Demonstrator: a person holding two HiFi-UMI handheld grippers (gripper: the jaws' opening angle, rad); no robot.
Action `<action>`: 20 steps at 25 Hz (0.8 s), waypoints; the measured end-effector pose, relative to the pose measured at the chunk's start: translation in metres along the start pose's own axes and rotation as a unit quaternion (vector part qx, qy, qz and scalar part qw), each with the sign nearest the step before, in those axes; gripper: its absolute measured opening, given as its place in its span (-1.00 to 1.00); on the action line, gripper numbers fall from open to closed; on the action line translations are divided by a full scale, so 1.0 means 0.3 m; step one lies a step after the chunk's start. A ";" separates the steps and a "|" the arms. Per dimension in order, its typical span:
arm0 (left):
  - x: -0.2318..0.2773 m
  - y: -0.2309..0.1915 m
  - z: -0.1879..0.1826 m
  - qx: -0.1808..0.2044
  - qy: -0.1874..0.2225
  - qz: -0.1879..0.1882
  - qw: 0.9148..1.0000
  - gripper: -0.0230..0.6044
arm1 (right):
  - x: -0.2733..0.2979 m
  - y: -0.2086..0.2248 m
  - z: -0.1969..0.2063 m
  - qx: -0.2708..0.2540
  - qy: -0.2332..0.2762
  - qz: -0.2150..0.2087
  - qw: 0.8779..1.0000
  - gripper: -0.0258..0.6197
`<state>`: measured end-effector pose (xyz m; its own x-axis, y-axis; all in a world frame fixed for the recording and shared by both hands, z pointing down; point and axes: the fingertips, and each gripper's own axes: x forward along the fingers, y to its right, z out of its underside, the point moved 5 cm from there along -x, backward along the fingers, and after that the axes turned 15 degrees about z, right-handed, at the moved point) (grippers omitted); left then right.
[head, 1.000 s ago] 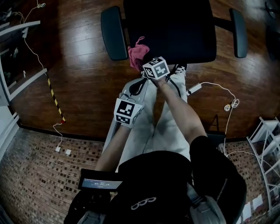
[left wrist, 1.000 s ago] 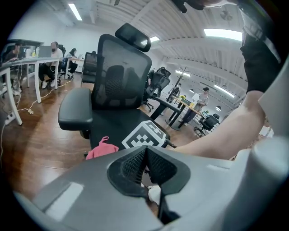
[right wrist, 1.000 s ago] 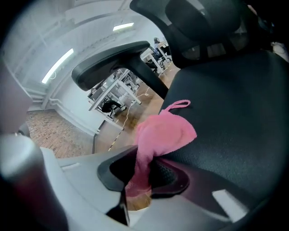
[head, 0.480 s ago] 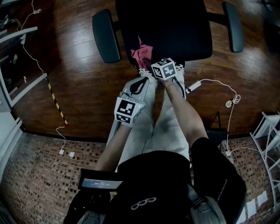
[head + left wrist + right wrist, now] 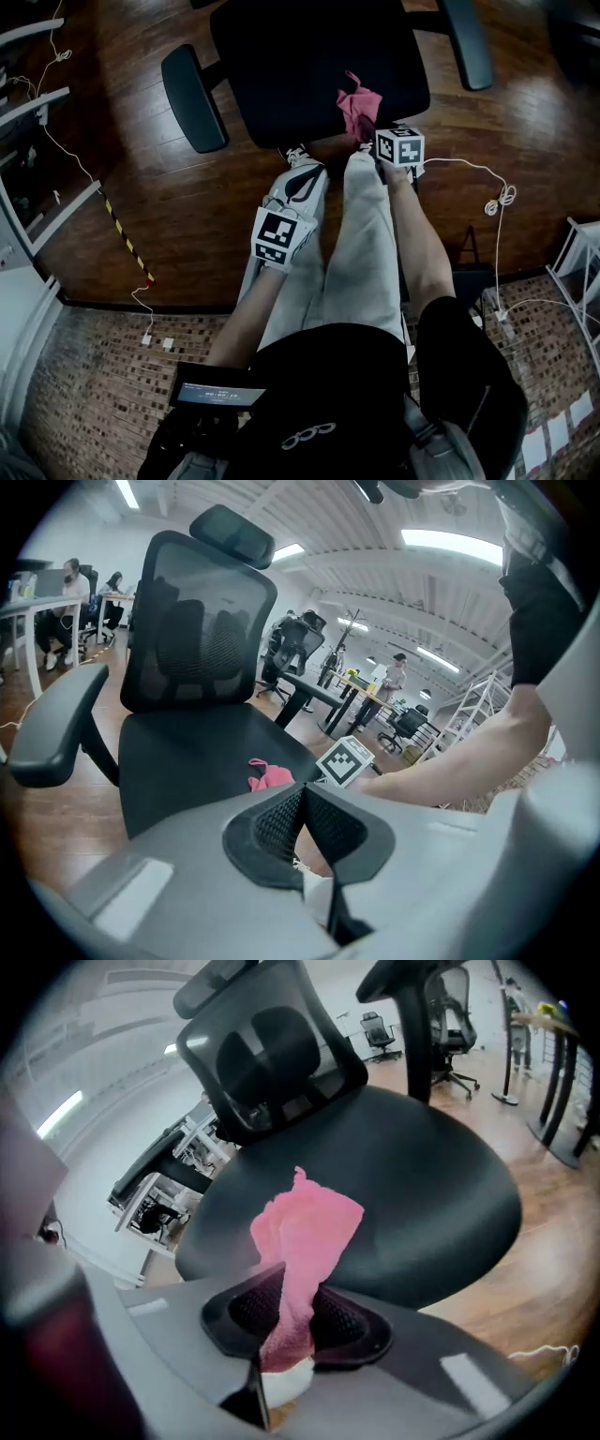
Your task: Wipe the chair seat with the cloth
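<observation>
Dark wooden boards run under a black office chair in the head view, giving way nearer the person to a brick-patterned floor. The chair seat fills the top of this view with an armrest on either side. The pink cloth sits bunched at the seat's front edge, toward the person's right. The right gripper reaches to the cloth's near end, while the left gripper hangs lower, off the seat, over the person's pale trouser legs. A white cable lies on the boards to the right. In the left gripper view, an open office with desks and seated people lies behind the chair's mesh backrest and headrest. The left gripper has its black pads pressed together with nothing between them. Beyond them the cloth lies on the chair seat near its front edge, beside the right gripper's marker cube. In the right gripper view, the right gripper pinches the lower end of the cloth, which rises crumpled from the pads in front of the chair seat and the backrest.
</observation>
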<state>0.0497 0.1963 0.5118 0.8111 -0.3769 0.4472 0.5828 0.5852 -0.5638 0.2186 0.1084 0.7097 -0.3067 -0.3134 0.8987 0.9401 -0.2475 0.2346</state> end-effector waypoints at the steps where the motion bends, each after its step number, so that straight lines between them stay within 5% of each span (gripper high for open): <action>1: 0.014 0.005 -0.006 0.003 -0.001 0.002 1.000 -0.95 | -0.016 0.055 -0.004 0.004 0.003 0.012 1.000 -0.68; 12: 0.078 0.039 -0.026 0.001 -0.013 0.016 1.000 -0.95 | -0.160 0.476 -0.025 0.067 0.033 0.122 0.990 -0.68; 20: 0.062 0.028 -0.012 0.005 -0.005 0.006 1.000 -0.95 | -0.148 0.439 0.002 0.100 0.031 0.118 0.987 -0.68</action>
<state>0.0699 0.1916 0.5129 0.8180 -0.3614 0.4476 0.5717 0.5968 -0.5629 0.3561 0.0904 0.7010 -0.0782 -0.3976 0.9142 0.9952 0.0230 0.0951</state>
